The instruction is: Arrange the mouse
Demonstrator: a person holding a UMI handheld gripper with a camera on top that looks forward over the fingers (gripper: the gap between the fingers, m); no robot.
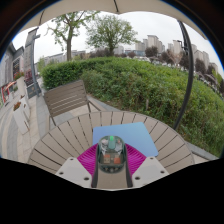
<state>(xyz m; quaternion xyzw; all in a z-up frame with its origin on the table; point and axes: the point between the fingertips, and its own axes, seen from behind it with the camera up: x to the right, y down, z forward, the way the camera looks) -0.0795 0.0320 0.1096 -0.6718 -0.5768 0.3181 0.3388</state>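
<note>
A small mouse (pixel 111 154) with a see-through grey shell and a green spot on top sits between my fingers. The magenta pads (pixel 88 158) press on it from both sides. My gripper (pixel 111 150) is shut on the mouse and holds it over a round wooden slatted table (pixel 60 140). A light blue mouse mat (pixel 135 138) lies on the table just ahead of the fingers, a little to the right; the mouse hides its near edge.
A wooden slatted chair (pixel 68 98) stands beyond the table's far left edge. A pale chair (pixel 20 112) stands further left on the paving. A green hedge (pixel 150 85) runs behind the table, with trees and buildings beyond.
</note>
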